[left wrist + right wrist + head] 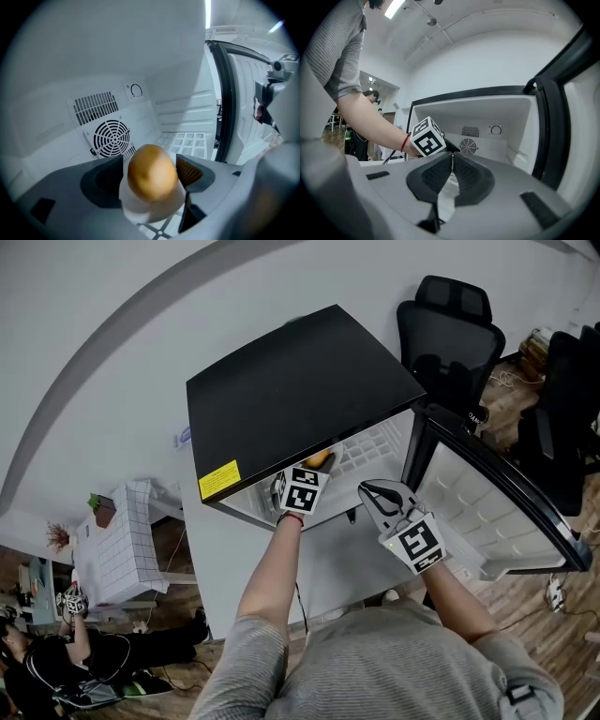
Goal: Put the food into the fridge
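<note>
My left gripper (pixel 310 472) clamped on the brown potato (pixel 152 172), held inside the open fridge (pixel 300 390) above its white shelf (pixel 187 140), my right gripper (pixel 451 157) empty, jaws pressed together, beside the door (pixel 492 498)

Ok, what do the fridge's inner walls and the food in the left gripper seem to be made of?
Inner walls: probably moulded white plastic, smooth satin, judging by ribbed ledges and slotted vents. Food in the left gripper: golden-brown, matte, faintly dimpled skin; looks like a potato, possibly a replica.
</note>
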`<state>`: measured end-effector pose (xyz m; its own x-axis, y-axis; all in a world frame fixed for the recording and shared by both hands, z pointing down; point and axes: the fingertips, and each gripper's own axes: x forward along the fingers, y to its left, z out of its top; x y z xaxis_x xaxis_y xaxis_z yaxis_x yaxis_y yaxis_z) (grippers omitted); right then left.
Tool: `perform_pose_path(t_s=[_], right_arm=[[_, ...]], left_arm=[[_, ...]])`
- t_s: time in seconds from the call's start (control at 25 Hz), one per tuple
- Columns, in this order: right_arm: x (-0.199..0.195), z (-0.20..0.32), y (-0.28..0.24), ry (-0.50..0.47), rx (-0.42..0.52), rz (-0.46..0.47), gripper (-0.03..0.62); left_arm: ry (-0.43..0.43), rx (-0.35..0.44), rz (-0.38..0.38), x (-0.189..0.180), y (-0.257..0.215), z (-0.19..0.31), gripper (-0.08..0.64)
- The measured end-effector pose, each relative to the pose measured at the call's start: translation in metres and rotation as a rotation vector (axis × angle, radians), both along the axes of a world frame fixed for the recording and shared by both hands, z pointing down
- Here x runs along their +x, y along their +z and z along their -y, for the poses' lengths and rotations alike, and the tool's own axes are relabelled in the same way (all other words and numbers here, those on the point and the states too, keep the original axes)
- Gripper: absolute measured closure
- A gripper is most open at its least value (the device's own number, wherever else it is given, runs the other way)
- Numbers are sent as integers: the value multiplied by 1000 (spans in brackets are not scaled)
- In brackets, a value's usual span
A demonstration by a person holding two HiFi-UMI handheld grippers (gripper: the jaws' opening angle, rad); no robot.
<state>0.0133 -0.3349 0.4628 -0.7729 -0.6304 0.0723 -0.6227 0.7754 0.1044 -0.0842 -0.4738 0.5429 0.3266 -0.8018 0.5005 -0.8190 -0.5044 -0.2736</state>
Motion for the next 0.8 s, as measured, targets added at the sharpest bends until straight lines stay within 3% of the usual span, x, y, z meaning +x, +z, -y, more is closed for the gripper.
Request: perform_pose_path(t_s=[0.52,0.8], right_arm=[[2,-9,-8,13,19,3,578],[3,-13,-12,14,27,-2,578]], left_arm=[[33,59,-38,6,-24,-16,218],[38,139,-95,6,-54,-43,218]])
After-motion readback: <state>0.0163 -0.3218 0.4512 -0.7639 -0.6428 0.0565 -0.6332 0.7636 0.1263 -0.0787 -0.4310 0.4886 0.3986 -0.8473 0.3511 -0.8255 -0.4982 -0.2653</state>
